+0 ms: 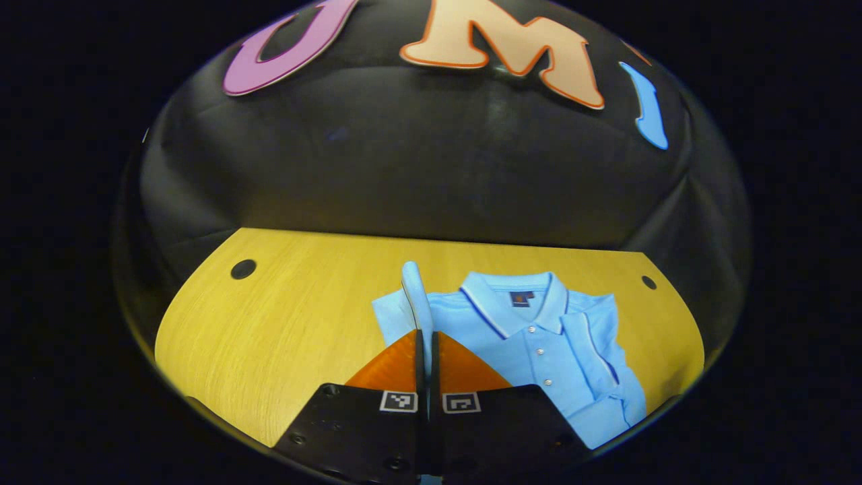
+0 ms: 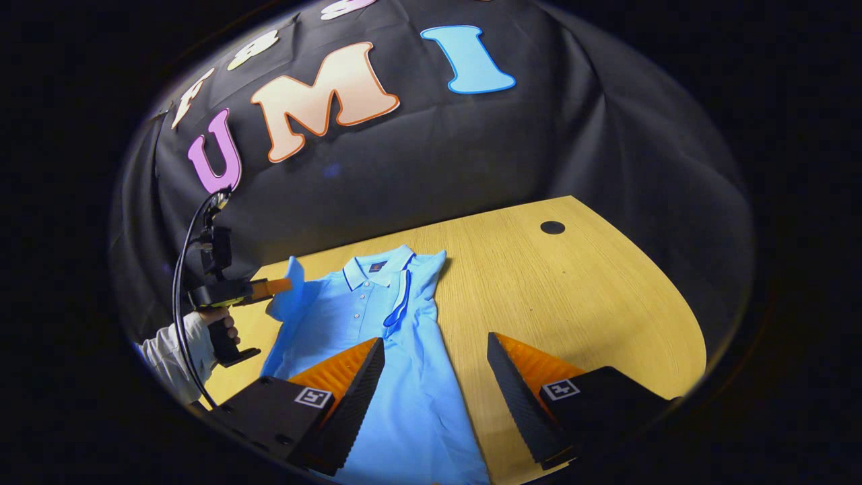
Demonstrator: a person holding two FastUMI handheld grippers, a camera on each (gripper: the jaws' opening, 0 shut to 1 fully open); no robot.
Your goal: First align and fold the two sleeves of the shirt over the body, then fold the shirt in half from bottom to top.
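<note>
Left gripper view: left claw (image 1: 427, 350) clenched on the near sleeve (image 1: 416, 296) of the shirt (image 1: 539, 337), lifted off the bench (image 1: 283, 323); far sleeve already folded across the body.

Right gripper view: right claw (image 2: 434, 384) released above the hem. Second sleeve fold under way; next, lay it level

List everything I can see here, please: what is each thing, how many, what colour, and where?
shirt: one, light blue, flat on the table, one sleeve folded over the body
lifted sleeve: one, light blue, pinched in the left gripper
table: one, yellowish wood, under the shirt
cable holes: two, dark, far table corners
left gripper: one, shut on the sleeve
right gripper: one, open, above the shirt's side
hand: one, white sleeve, holding the left gripper
</note>
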